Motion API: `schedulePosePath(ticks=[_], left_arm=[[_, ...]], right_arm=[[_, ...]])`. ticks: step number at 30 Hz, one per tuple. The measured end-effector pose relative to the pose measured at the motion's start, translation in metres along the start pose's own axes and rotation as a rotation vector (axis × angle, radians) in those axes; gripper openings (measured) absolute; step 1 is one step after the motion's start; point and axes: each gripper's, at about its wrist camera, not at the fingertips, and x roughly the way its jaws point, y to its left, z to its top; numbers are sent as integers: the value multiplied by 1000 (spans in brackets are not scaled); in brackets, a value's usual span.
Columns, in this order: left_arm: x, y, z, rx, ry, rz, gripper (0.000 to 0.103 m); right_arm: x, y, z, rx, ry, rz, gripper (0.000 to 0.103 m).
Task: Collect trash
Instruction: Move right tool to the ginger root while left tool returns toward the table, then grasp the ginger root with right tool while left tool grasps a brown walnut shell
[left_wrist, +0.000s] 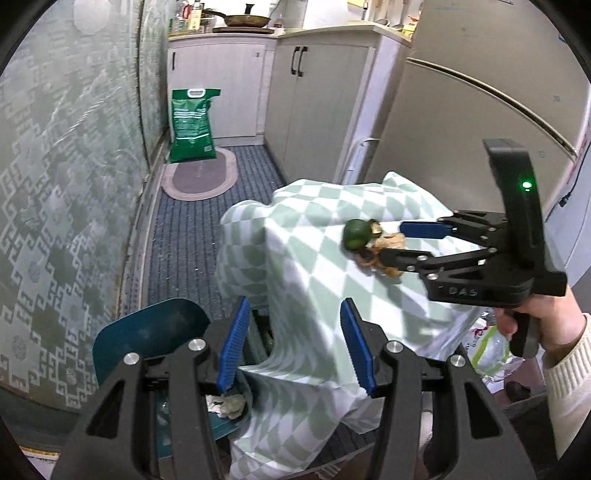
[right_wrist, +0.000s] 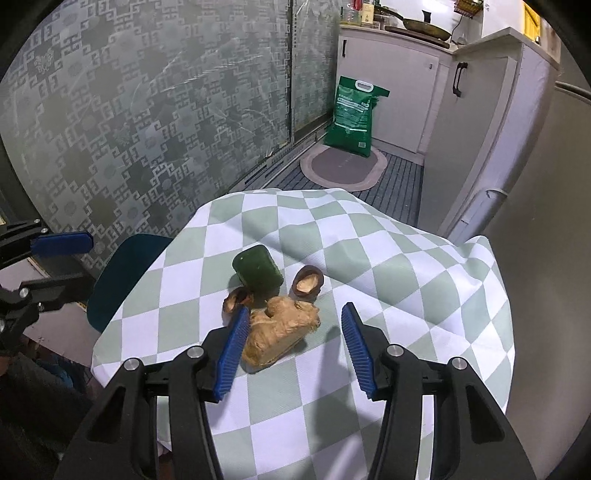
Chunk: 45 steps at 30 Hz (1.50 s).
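Observation:
On the green-and-white checked tablecloth (right_wrist: 369, 258) lie a tan ginger-like lump (right_wrist: 280, 334), a dark green cucumber stub (right_wrist: 256, 271) and two brown nut shells (right_wrist: 306, 285) (right_wrist: 234, 300). My right gripper (right_wrist: 291, 343) is open around the tan lump, its left pad touching it. In the left wrist view the right gripper (left_wrist: 402, 243) reaches this scrap pile (left_wrist: 369, 243). My left gripper (left_wrist: 291, 350) is open and empty, above the teal bin (left_wrist: 147, 332) beside the table; crumpled scraps (left_wrist: 227, 402) lie in the bin.
A frosted patterned glass door (right_wrist: 129, 129) stands on the left. A fridge (left_wrist: 480, 110) is on the right, white cabinets (left_wrist: 314, 92) behind. A green sack (left_wrist: 192, 125) and an oval mat (left_wrist: 201, 175) lie on the floor. Plastic bags (left_wrist: 491, 350) sit lower right.

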Motion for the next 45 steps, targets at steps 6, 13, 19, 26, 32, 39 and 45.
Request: schedulePosePath(ticks=[6, 13, 19, 26, 32, 39, 45], left_arm=[[-2, -12, 2, 19, -2, -32, 54], [6, -24, 6, 45, -1, -50, 53], [28, -43, 12, 99, 21, -36, 47], [62, -60, 13, 155, 59, -5, 37], [77, -62, 22, 150, 63, -10, 36], [90, -69, 30, 164, 74, 27, 21], [86, -69, 28, 160, 78, 22, 21]], right_arm=[[10, 1, -1, 4, 29, 26, 45], [1, -7, -1, 49, 19, 30, 44], [-31, -29, -2, 127, -49, 33, 44], [-65, -45, -2, 165, -117, 55, 45], [-92, -57, -1, 177, -178, 63, 45], [-103, -72, -5, 193, -198, 51, 45], [-108, -75, -6, 209, -213, 32, 45]])
